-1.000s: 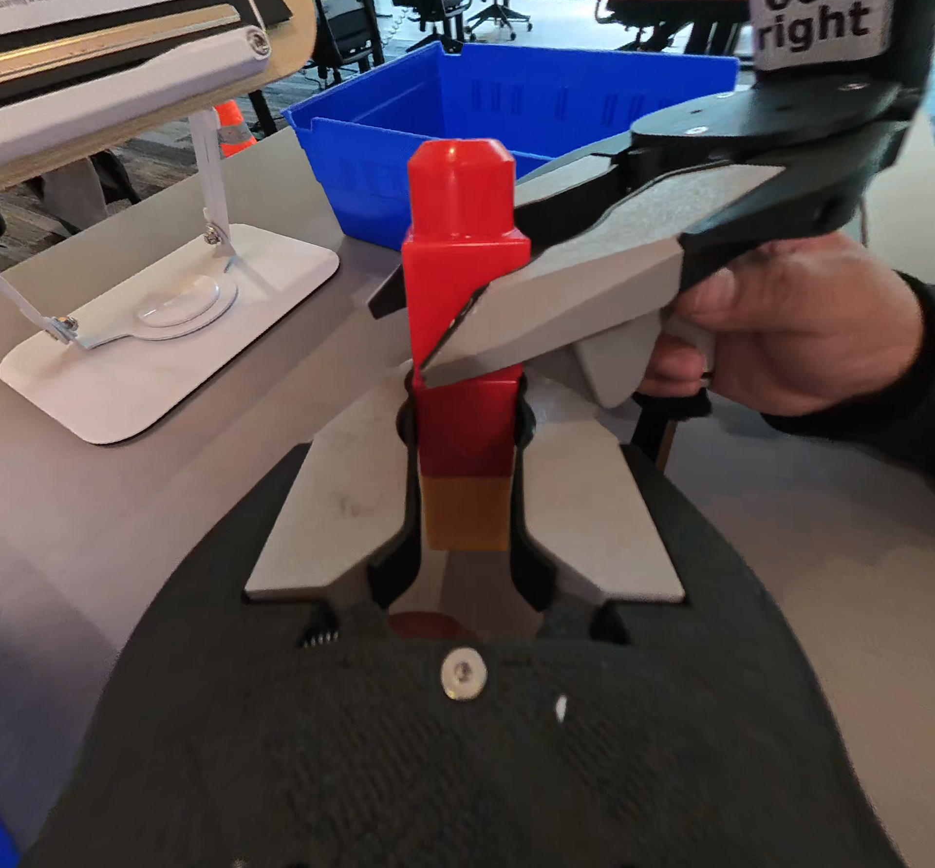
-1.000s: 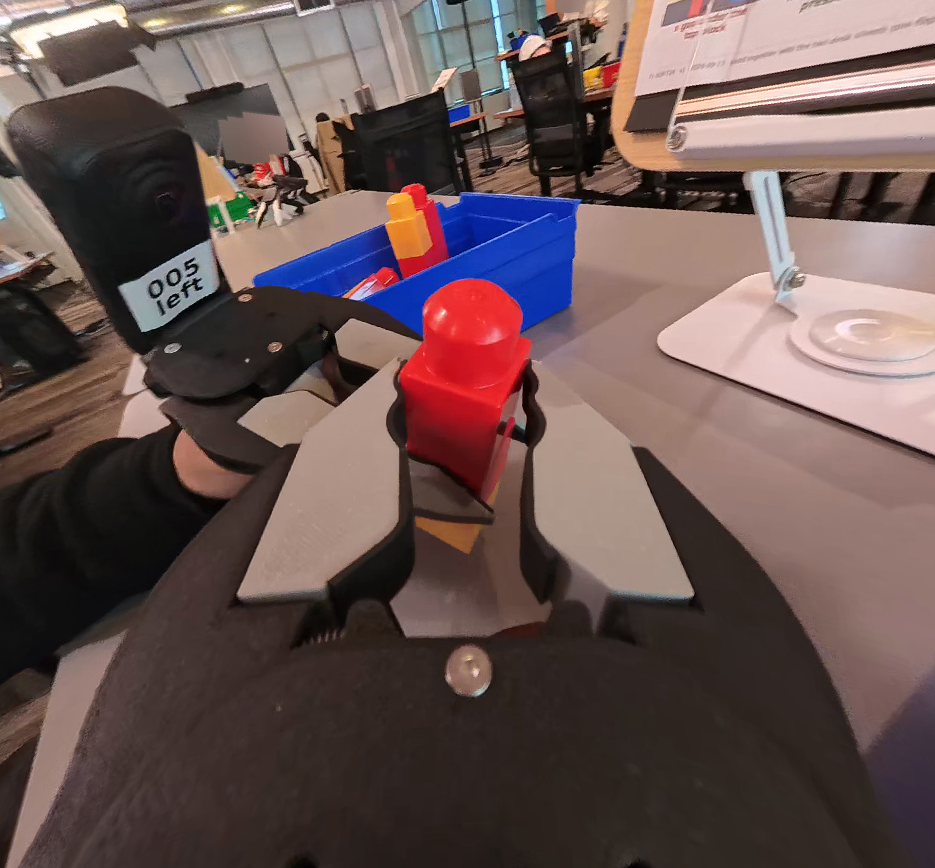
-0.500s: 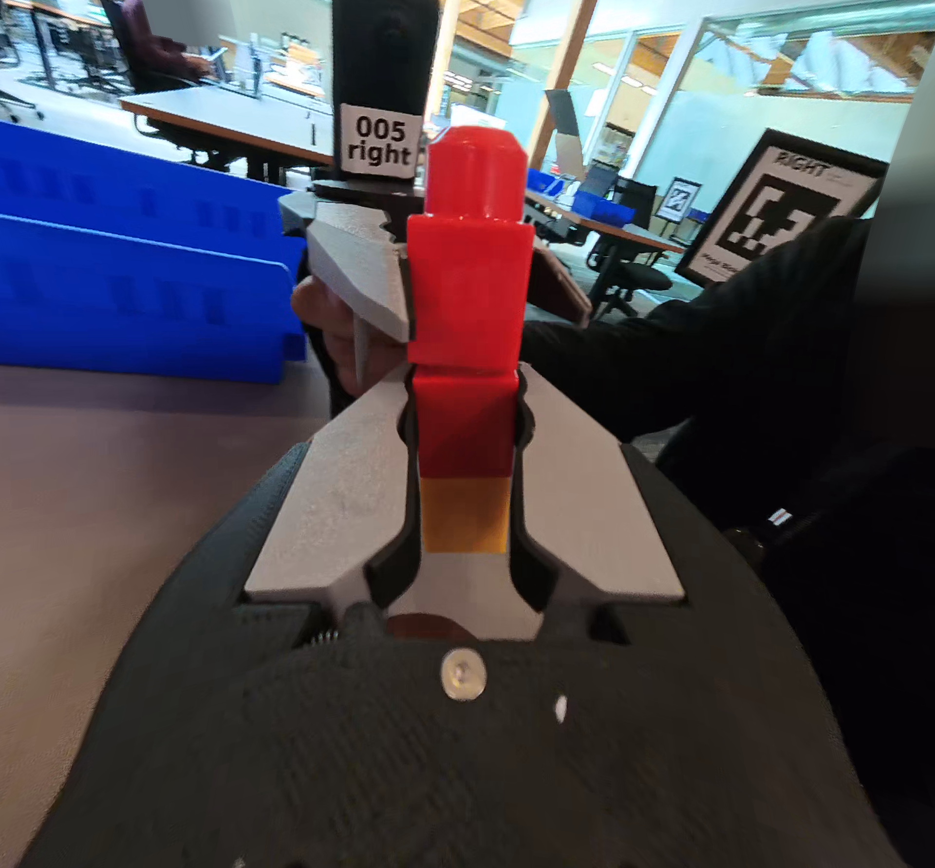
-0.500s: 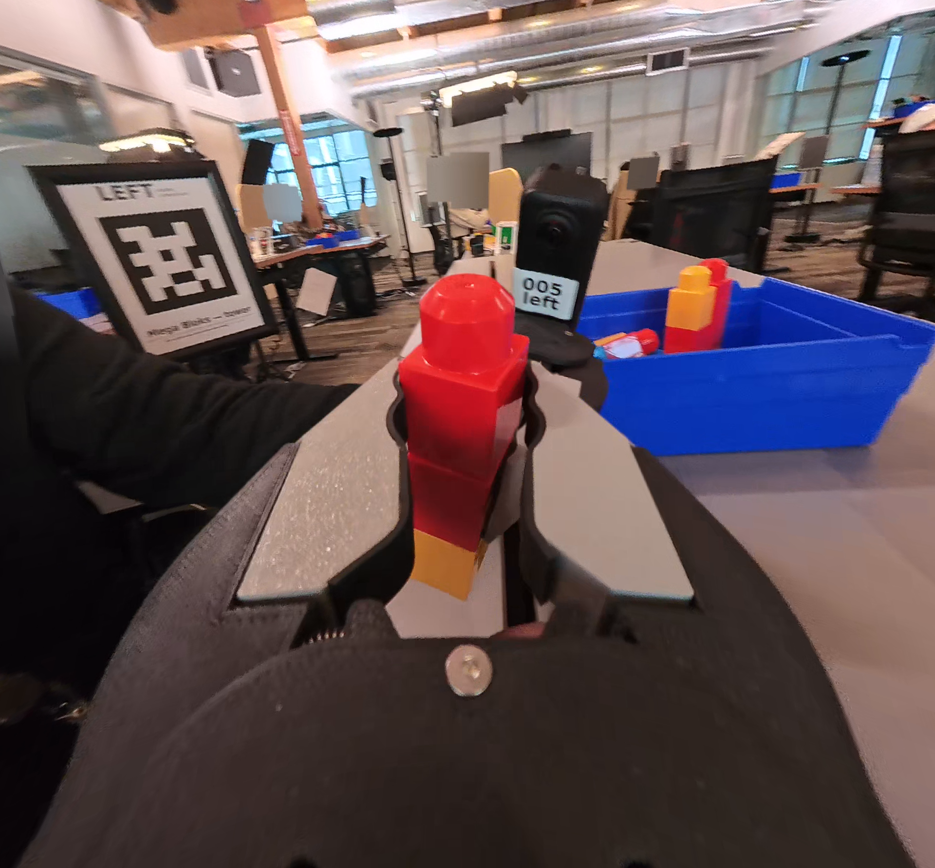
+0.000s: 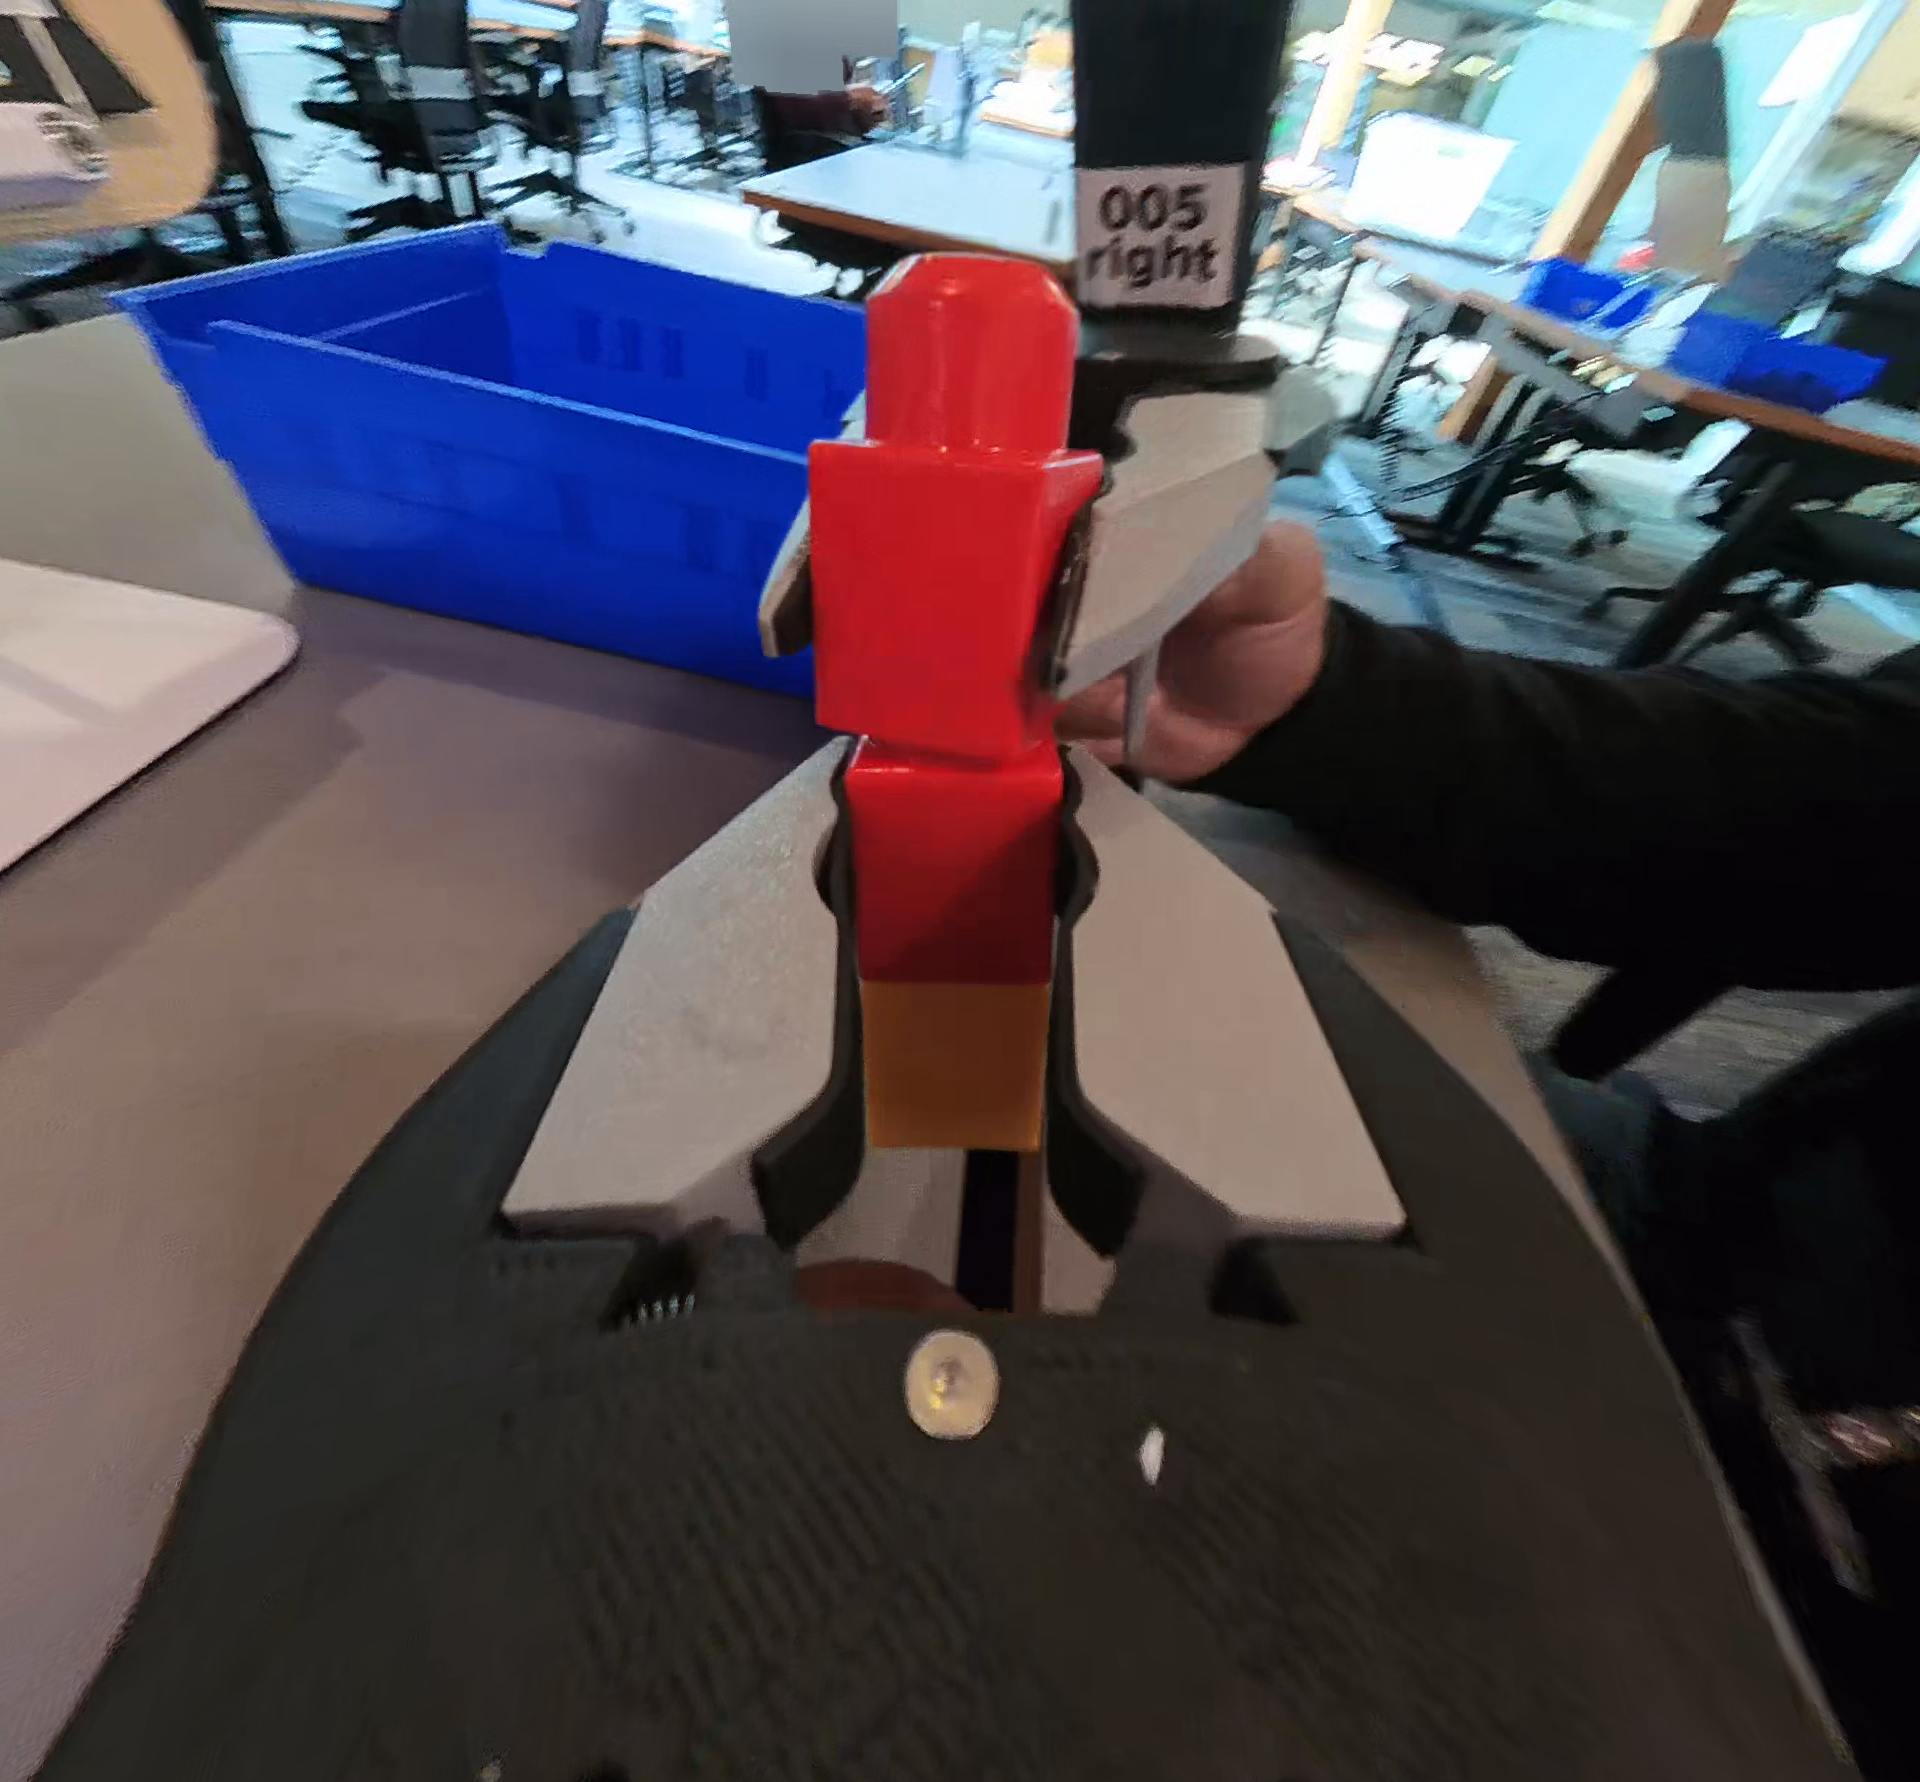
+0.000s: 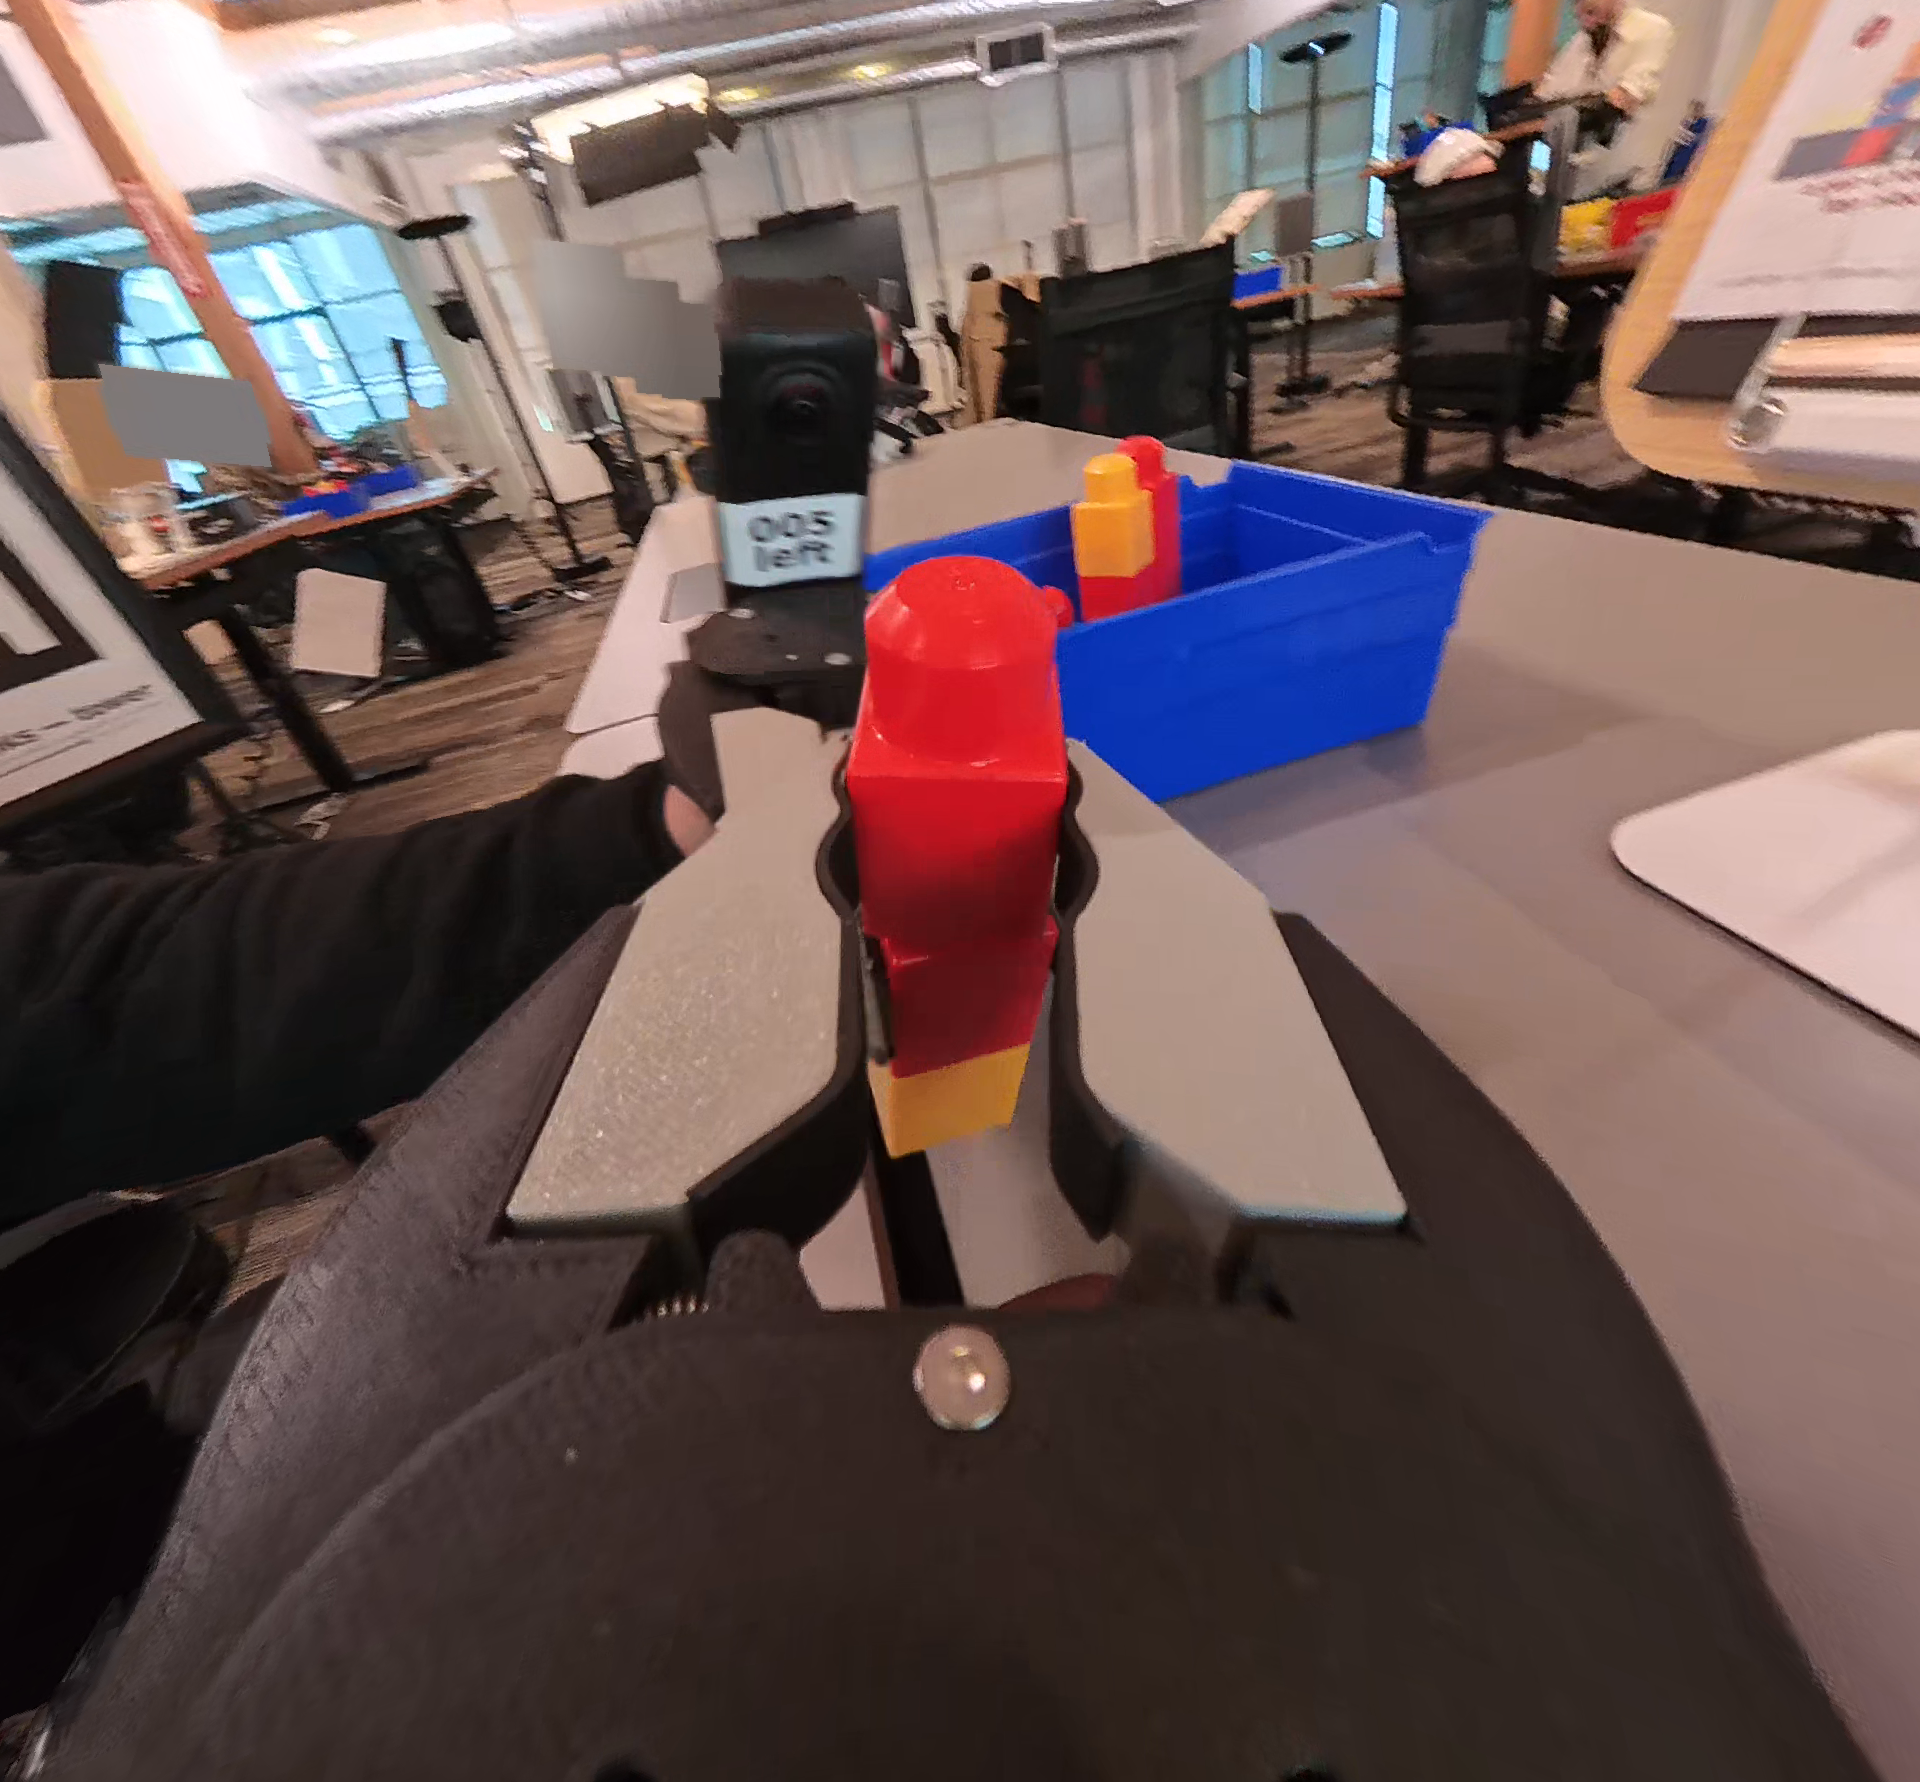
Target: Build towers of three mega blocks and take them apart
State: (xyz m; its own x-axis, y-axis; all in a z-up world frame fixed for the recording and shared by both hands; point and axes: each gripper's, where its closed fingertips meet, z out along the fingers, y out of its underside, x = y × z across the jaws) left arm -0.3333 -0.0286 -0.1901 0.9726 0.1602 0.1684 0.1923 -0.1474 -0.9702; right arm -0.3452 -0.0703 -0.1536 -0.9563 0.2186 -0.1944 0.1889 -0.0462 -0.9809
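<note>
A three-block tower is held between both grippers off the table. Its top red block (image 5: 951, 527) has a round stud and sits slightly askew on the middle red block (image 5: 951, 870), with a yellow block (image 5: 951, 1067) at the bottom. My left gripper (image 5: 951, 797) is shut on the middle red and yellow blocks. My right gripper (image 6: 956, 797) is shut on the top red block (image 6: 956, 828), with the middle red block (image 6: 961, 994) and yellow block (image 6: 951, 1098) below it. The right gripper also shows in the left wrist view (image 5: 935, 589), facing mine.
A blue bin (image 5: 499, 475) stands on the grey table (image 5: 312, 849); in the right wrist view the blue bin (image 6: 1247, 683) holds a yellow-and-red block stack (image 6: 1122, 527). A white stand base (image 6: 1787, 880) and its instruction board (image 6: 1766, 174) are at the right. A sleeved hand (image 5: 1226, 652) holds the right gripper. My hands' fingertips stand some 5 cm from each other.
Both grippers have kept hold of the tower and swung together, so the views have turned back toward the blue bin. The top red block now sits slightly askew on the middle one.
</note>
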